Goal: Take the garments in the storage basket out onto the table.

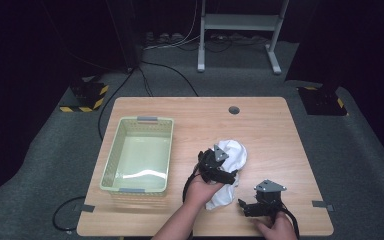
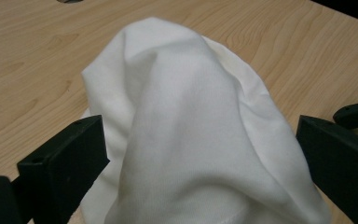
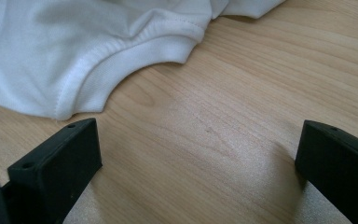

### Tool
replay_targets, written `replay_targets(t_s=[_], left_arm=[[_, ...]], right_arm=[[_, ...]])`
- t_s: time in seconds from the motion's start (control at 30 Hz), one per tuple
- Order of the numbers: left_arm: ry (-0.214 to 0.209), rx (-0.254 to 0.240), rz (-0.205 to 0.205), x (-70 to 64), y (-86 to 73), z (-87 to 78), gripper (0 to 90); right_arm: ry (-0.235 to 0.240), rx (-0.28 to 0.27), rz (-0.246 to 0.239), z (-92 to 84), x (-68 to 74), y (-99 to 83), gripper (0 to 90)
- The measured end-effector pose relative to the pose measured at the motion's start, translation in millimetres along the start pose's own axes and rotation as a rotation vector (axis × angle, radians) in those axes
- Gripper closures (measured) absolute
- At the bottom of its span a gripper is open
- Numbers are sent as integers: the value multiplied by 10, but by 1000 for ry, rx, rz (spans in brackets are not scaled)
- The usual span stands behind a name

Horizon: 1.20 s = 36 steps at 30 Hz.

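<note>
The pale green basket (image 1: pixel 111 165) sits on the left of the table (image 1: pixel 270 125) with nothing inside it. The white cloth (image 1: pixel 231 159) lies bunched on the wood to its right. The left gripper (image 1: pixel 219 169) hangs over it, jaws spread wide around the mound without pinching. The right gripper (image 1: pixel 252 204) rests beside the hem, jaws apart over bare wood.

The left claw (image 1: pixel 228 175) hides the white cloth's (image 1: pixel 232 152) middle, seemingly.

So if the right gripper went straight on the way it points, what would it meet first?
Probably the hemmed edge of the white garment, after a stretch of bare wooden table; the right gripper stands open over it.
</note>
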<state>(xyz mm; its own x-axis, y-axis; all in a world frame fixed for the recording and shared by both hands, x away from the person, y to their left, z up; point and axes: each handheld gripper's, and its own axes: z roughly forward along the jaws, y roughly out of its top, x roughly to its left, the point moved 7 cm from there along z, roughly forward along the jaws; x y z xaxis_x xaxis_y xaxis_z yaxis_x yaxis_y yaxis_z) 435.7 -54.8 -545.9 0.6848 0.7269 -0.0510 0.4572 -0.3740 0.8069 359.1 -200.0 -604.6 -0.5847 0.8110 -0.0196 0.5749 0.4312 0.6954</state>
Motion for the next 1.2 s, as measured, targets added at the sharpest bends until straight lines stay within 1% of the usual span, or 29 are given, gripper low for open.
replay_targets(t_s=[0.37, 0.73, 0.97, 1.2], left_arm=[[-32, -64, -3, 5, 135, -184, 34], [-64, -132, -28, 27, 295, -384, 30], [-71, -170, -16, 43, 364, -517, 28], [-73, -185, -8, 59, 386, -596, 28]], right_arm=[[0, 0, -1, 0, -1, 0, 0], [0, 0, -1, 0, -1, 0, 0], [0, 0, -1, 0, 0, 0, 0], [0, 0, -1, 0, -1, 0, 0]])
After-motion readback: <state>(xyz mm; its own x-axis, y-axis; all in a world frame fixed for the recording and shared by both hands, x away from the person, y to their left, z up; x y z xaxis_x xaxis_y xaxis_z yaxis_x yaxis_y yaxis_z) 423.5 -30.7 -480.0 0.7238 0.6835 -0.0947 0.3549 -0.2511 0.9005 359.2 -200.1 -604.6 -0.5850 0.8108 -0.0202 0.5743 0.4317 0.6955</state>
